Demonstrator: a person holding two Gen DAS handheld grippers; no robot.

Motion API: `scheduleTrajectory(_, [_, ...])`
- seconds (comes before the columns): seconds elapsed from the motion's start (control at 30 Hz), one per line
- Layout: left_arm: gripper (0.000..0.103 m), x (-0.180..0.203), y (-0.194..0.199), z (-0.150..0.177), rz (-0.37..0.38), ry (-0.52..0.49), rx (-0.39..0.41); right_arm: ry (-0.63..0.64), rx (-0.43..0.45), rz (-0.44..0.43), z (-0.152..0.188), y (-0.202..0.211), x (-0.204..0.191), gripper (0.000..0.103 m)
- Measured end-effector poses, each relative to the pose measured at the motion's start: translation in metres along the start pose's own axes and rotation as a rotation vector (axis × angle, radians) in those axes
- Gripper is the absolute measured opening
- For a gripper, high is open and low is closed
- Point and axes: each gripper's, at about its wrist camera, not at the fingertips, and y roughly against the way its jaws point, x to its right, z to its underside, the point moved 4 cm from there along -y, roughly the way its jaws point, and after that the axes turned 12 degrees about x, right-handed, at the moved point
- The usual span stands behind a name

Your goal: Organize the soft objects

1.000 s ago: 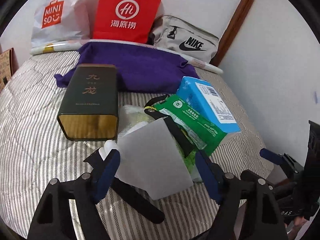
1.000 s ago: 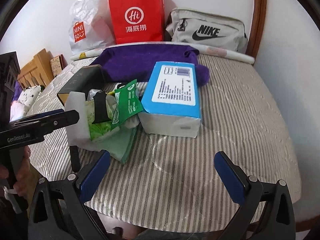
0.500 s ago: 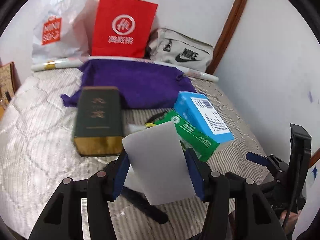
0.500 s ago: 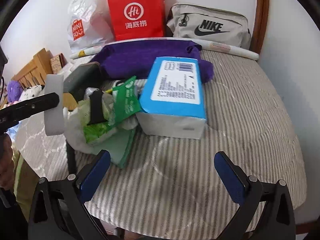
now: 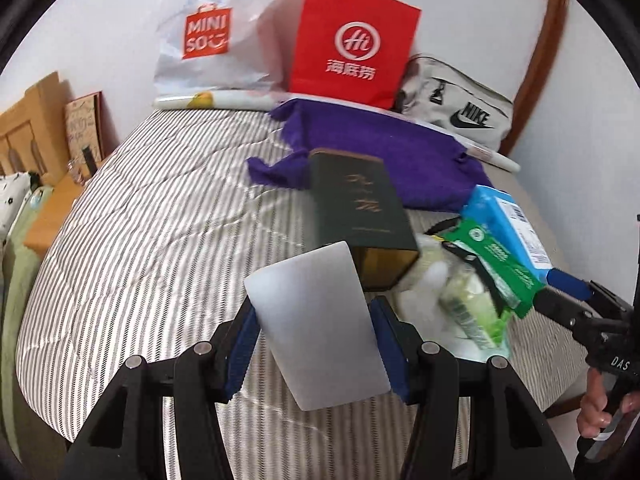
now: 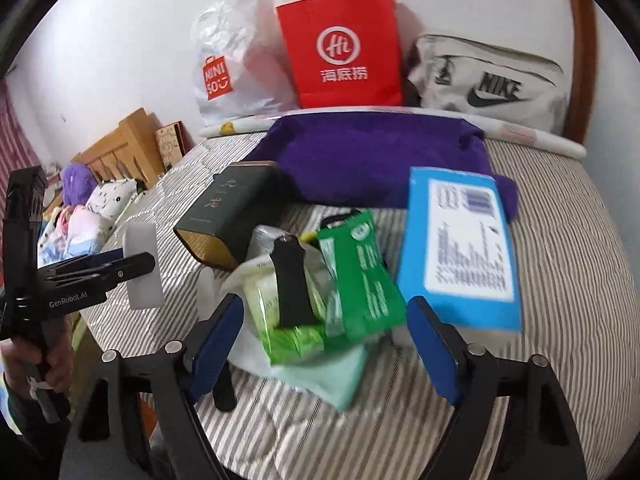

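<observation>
My left gripper (image 5: 316,344) is shut on a white foam block (image 5: 316,312), held above the striped bed (image 5: 160,240), left of the pile. In the right wrist view the same block (image 6: 142,268) hangs at far left. My right gripper (image 6: 326,344) is over the pile with its jaws closing. Green packets (image 6: 360,272), a black strap (image 6: 292,280) and a mint cloth (image 6: 340,376) lie between its blue pads (image 6: 216,344), which do not press on them. A blue tissue box (image 6: 460,240), a dark green box (image 6: 228,208) and a purple cloth (image 6: 372,156) lie beyond.
A red paper bag (image 5: 356,44), a white Miniso bag (image 5: 212,36) and a grey Nike bag (image 5: 460,108) lean on the back wall. Wooden furniture (image 5: 36,128) and bedding stand left of the bed. A hand (image 5: 596,412) holds the right gripper's handle.
The left gripper shut on the white block and carried it left, away from the pile. The right gripper came nearer the pile and its jaws narrowed.
</observation>
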Motion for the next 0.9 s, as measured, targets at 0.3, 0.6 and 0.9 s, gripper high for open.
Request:
scheduleTrajectory(0.3, [0.054, -0.010, -0.016, 0.002, 0.025, 0.037, -0.026, 0.070, -0.100, -0.020, -0.001, -0.049, -0.016, 0.056])
scheduleTrajectory(0.6, [0.054, -0.012, -0.029, 0.005, 0.043, 0.049, -0.057, 0.118, -0.132, -0.028, -0.002, -0.068, -0.027, 0.022])
scheduleTrajectory(0.9, [0.054, -0.011, -0.029, 0.005, 0.040, 0.042, -0.065, 0.094, -0.070, -0.050, -0.015, -0.042, -0.025, 0.020])
